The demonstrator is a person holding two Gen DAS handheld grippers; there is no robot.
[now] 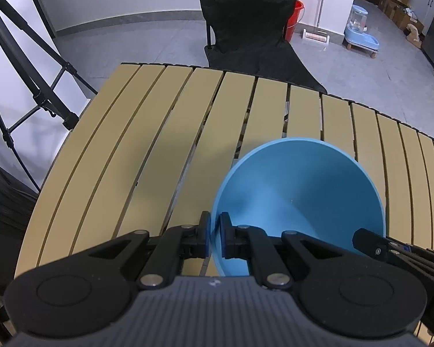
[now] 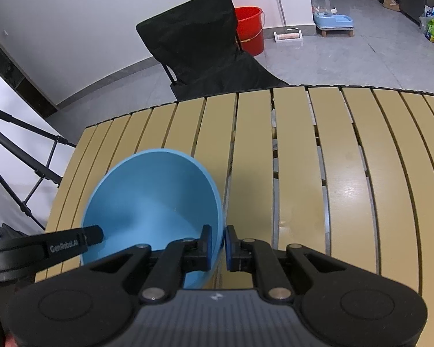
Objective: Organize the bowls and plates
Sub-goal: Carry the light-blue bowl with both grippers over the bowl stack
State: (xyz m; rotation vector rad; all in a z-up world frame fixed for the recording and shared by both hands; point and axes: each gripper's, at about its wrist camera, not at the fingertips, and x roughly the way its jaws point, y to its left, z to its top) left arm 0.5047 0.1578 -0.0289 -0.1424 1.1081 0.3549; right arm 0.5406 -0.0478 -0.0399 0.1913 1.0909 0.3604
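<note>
Now | left gripper point(image 1: 214, 225), right gripper point(image 2: 218, 238): angled downward, clamping blue bowl point(image 1: 298, 199) rim

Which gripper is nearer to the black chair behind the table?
Neither, by these views. The left gripper pinches the blue bowl's left rim, the right gripper its right rim; the black chair stands beyond the table's far edge from both.

"GenRoboLAI", or close to it, printed in pale letters along the black finger of the left gripper point(image 2: 92, 235), entering at nine o'clock in the right wrist view. Last letters unclear. Nothing else legible.
</note>
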